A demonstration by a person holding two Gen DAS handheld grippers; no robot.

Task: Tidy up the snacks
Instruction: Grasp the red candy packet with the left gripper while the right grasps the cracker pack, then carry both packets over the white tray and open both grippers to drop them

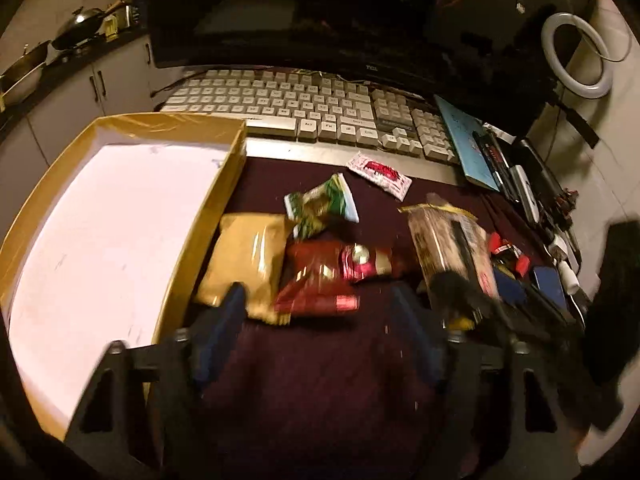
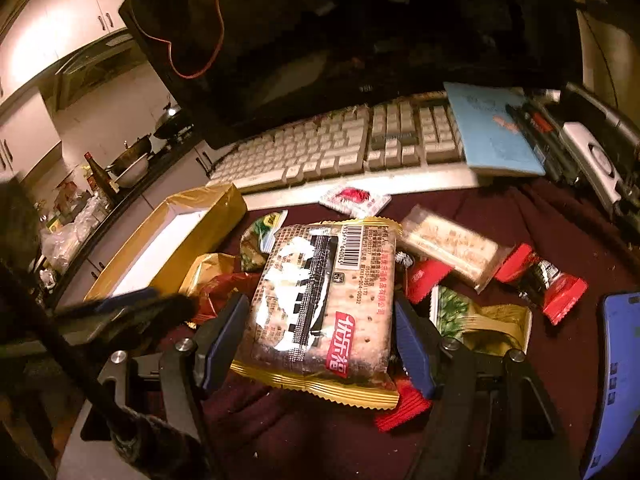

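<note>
Snacks lie scattered on a dark red cloth [image 1: 320, 380]. My left gripper [image 1: 318, 300] is open, with its fingertips around the near end of a red packet [image 1: 320, 276] without pressing on it. A gold packet [image 1: 244, 256] lies at its left finger, and a green packet [image 1: 320, 208] sits further back. My right gripper [image 2: 320, 300] is shut on a wide cracker packet [image 2: 320, 304] with gold edges, one pad against each long side. That cracker packet [image 1: 448, 240] also shows at the right of the left wrist view. An open gold box [image 1: 100, 216] with a white floor stands at the left.
A keyboard [image 1: 304, 112] and dark monitor [image 1: 320, 16] close off the back. A blue notebook [image 2: 492, 136] and pens lie back right, a blue phone [image 2: 616, 380] at the right edge. More packets [image 2: 452, 248] sit to the right of the crackers. A kitchen counter runs far left.
</note>
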